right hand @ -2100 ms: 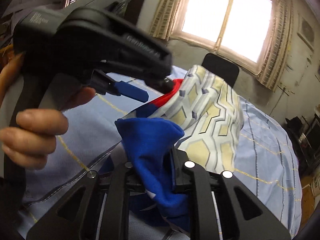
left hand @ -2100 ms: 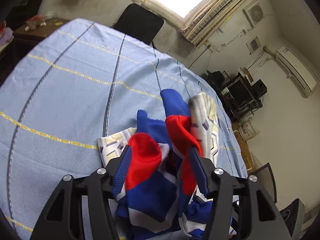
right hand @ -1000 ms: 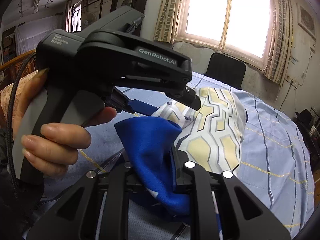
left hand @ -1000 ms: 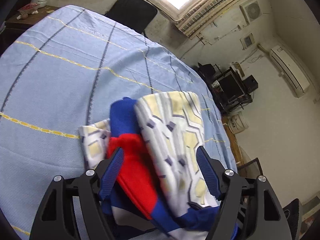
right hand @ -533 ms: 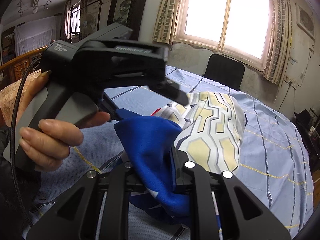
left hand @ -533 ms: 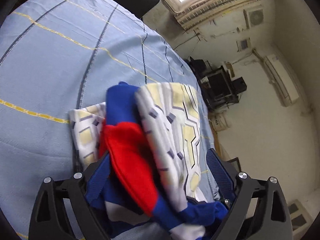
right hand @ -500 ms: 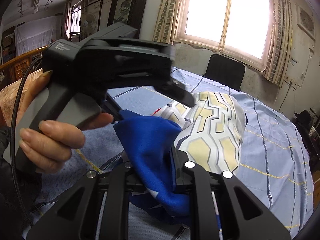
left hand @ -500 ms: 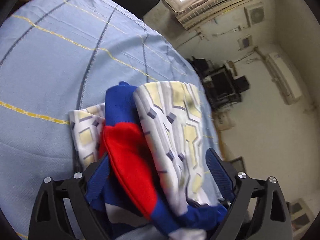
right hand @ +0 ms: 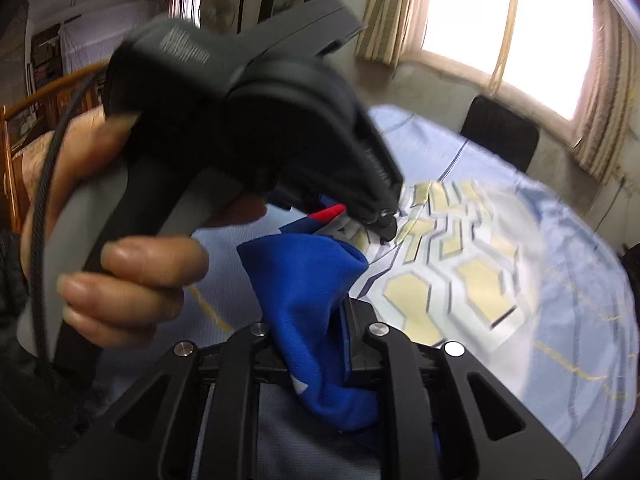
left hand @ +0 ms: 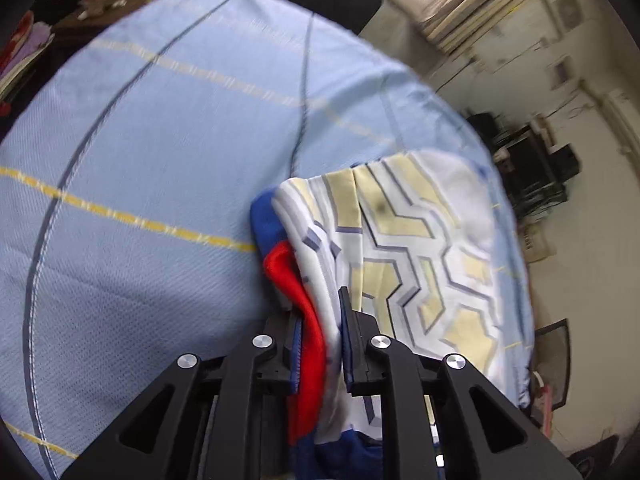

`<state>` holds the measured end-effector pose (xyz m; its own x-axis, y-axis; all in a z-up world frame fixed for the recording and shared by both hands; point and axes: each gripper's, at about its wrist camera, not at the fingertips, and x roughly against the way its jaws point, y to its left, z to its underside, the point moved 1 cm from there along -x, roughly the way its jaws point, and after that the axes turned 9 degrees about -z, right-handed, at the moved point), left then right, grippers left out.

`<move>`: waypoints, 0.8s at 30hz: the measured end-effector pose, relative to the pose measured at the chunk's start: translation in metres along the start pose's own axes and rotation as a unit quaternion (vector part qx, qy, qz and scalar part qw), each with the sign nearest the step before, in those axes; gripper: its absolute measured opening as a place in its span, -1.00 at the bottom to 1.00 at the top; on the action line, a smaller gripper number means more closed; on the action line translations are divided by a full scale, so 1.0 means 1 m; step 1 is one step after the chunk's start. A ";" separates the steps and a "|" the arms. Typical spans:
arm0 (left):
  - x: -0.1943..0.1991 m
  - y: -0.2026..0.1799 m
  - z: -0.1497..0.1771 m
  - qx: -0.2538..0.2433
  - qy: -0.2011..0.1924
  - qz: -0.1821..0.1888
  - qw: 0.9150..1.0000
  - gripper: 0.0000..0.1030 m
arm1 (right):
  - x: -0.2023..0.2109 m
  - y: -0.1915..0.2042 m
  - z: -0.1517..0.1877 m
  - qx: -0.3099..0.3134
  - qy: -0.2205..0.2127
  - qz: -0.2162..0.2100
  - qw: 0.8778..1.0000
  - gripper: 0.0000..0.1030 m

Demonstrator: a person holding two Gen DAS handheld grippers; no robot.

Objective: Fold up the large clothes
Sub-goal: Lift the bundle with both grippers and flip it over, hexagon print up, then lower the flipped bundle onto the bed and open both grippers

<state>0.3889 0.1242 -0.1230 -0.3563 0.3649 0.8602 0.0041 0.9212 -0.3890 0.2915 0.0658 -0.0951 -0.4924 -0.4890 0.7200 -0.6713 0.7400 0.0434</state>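
One garment is in play: a large piece of clothing with a white, pale-yellow and grey geometric print on one face and solid blue and red cloth on the other point(left hand: 404, 240). It lies bunched on a light-blue bedsheet crossed by yellow and dark stripes point(left hand: 160, 140), with its printed part spread flat toward the far side and its near edge lifted off the sheet by two tools.

Two black two-finger grippers are at work. The left gripper point(left hand: 320, 344) has just been closing, and its jaws now clamp a thick fold of red, white and blue cloth that stands up between them. The right gripper point(right hand: 320, 340) has its jaws drawn together on a bulging wad of the blue cloth, which rises above its fingers. In the right wrist view the left gripper appears from the side, its tip resting on the printed cloth, its grey-and-black handle gripped by one bare hand point(right hand: 120, 240) with a black cable running along the wrist.

No container can be seen in either view.

Around the bed: one black chair back point(right hand: 500, 136) beyond its far edge, one bright window with striped beige curtains point(right hand: 500, 20) behind that, and a dark stack of electronic equipment point(left hand: 528, 168) against the pale wall to the right. The left gripper's body blocks much of the right wrist view.
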 end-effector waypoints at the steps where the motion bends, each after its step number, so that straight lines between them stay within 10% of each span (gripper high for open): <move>1: -0.006 0.003 0.000 0.002 0.008 -0.003 1.000 -0.63 | -0.009 -0.001 0.005 -0.005 0.014 -0.006 1.000 -0.72; 11: 0.000 0.000 0.001 -0.011 -0.014 -0.064 0.998 -0.04 | -0.019 0.006 0.013 0.012 0.023 -0.023 0.999 -0.46; 24: 0.065 0.016 0.003 0.038 -0.124 -0.109 0.986 -0.10 | 0.083 -0.012 0.033 -0.009 -0.047 -0.024 0.999 -0.34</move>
<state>0.3628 0.1625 -0.0744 -0.5579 0.1073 0.8230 -0.1639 0.9578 -0.2360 0.2403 0.0015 -0.0586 -0.5109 -0.5649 0.6480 -0.6854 0.7226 0.0896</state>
